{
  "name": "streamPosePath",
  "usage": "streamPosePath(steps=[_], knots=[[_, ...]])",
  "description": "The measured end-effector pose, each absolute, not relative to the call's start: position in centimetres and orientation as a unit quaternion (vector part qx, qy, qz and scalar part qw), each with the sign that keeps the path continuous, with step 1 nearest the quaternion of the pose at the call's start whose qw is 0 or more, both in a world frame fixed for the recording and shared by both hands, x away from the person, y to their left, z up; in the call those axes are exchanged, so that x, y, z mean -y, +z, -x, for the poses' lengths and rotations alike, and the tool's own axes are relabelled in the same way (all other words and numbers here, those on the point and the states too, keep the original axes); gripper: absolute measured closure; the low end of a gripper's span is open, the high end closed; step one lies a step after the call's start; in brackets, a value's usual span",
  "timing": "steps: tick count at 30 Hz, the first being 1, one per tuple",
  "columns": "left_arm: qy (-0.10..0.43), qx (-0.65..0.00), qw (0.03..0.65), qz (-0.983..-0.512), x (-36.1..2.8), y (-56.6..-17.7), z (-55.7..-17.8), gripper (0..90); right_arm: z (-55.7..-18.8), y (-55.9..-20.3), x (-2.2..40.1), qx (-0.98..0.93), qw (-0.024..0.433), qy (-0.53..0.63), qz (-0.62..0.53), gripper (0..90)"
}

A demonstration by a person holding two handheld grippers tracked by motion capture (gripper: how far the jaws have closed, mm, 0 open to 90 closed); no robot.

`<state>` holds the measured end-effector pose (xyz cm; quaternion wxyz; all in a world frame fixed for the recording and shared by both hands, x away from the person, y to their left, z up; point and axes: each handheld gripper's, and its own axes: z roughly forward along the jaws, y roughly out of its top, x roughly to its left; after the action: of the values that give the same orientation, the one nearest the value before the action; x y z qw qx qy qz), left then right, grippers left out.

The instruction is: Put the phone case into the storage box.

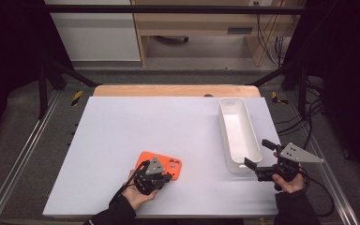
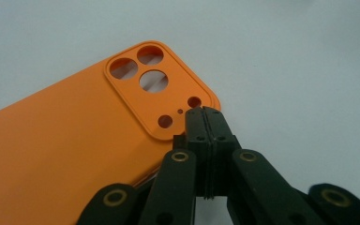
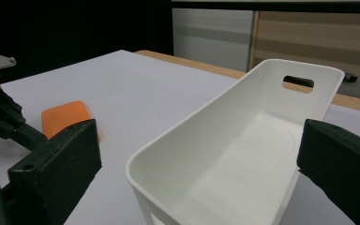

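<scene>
Case (image 2: pixel 65 154) edge in L claw (image 2: pixel 205 112), pinched

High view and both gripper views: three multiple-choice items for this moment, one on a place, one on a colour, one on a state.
1. Where does the white bin stand on the table?
A. near its left edge
B. on its right side
C. at its middle

2. What colour is the phone case?
A. orange
B. blue
C. black

3. How do the jaws of the left gripper stand?
A. wide open
B. shut at the case's edge
C. around the bin's rim

Key: 1 B, the high view has the bin by the right gripper. 2 A, orange in all views. 3 B, the left gripper view shows the jaws pressed together at the case's edge by the camera cutouts.
</scene>
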<state>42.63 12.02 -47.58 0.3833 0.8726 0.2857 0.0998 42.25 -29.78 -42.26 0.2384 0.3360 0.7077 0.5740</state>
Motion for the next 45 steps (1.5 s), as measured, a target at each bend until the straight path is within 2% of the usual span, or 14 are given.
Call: streamPosePath(steps=[45], knots=[[0.134,-0.307,0.389,-0.858,-10.9,-47.6,-45.4,89.7,-42.4,-42.5,29.5,-0.718,0.235,0.564,-0.333,0.3]])
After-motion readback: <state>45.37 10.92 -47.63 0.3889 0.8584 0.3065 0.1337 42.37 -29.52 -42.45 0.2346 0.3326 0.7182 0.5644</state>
